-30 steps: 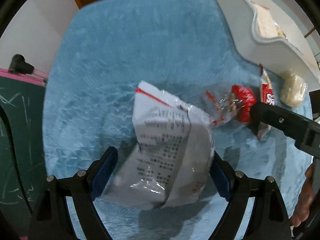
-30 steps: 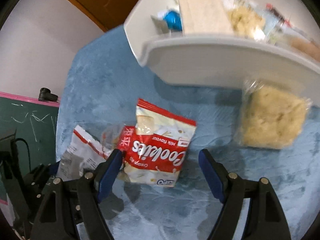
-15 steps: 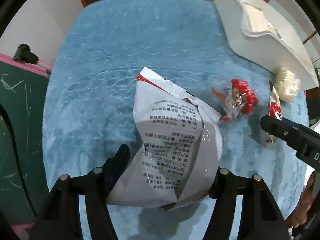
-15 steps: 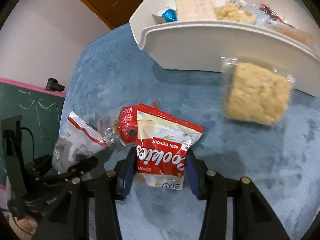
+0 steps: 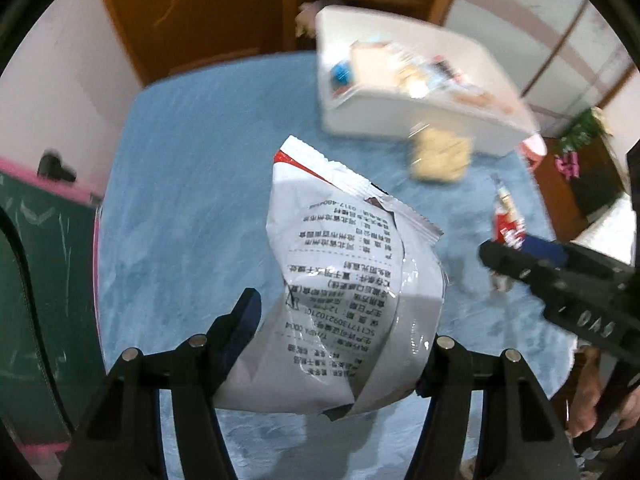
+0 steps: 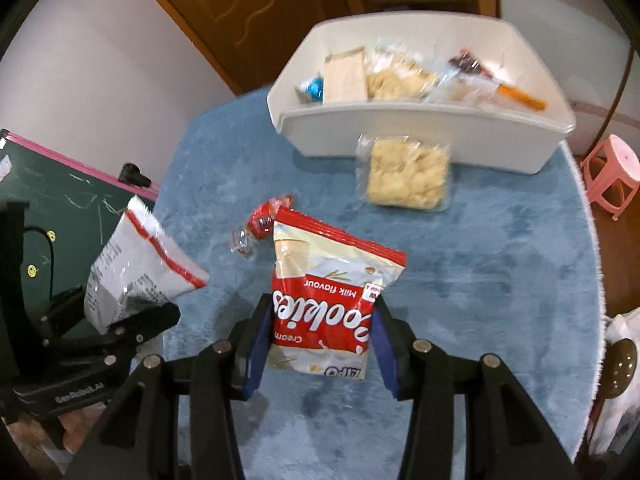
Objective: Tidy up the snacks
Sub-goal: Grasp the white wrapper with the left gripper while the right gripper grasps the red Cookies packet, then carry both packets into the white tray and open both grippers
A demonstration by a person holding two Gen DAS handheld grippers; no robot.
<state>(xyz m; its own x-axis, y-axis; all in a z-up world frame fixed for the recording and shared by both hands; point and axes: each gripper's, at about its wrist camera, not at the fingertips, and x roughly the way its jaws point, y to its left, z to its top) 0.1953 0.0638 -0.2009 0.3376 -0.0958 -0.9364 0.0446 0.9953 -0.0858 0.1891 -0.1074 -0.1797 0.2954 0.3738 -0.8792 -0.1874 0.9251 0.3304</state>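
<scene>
My left gripper (image 5: 340, 340) is shut on the lower part of a white and silver snack bag (image 5: 348, 300), printed side facing me, held off the blue cloth. My right gripper (image 6: 320, 320) is shut on a red and white cookie bag (image 6: 332, 304), also lifted. In the right wrist view the left gripper (image 6: 132, 320) and its white bag (image 6: 136, 268) hang at the left. On the cloth lie a small red snack in clear wrap (image 6: 264, 220) and a clear pack of pale crackers (image 6: 408, 176). The white bin (image 6: 420, 136) behind holds several snacks.
A blue fuzzy cloth (image 6: 500, 280) covers the round table. A green chalkboard with a pink frame (image 6: 72, 188) stands at the left, a pink stool (image 6: 608, 176) at the right, a wooden door (image 6: 248, 12) behind. A person's hand (image 5: 592, 396) holds the right gripper.
Both grippers closed on their bags and lifted them off the cloth. The views rose and tipped up, so the bin's inside and the room behind now show.
</scene>
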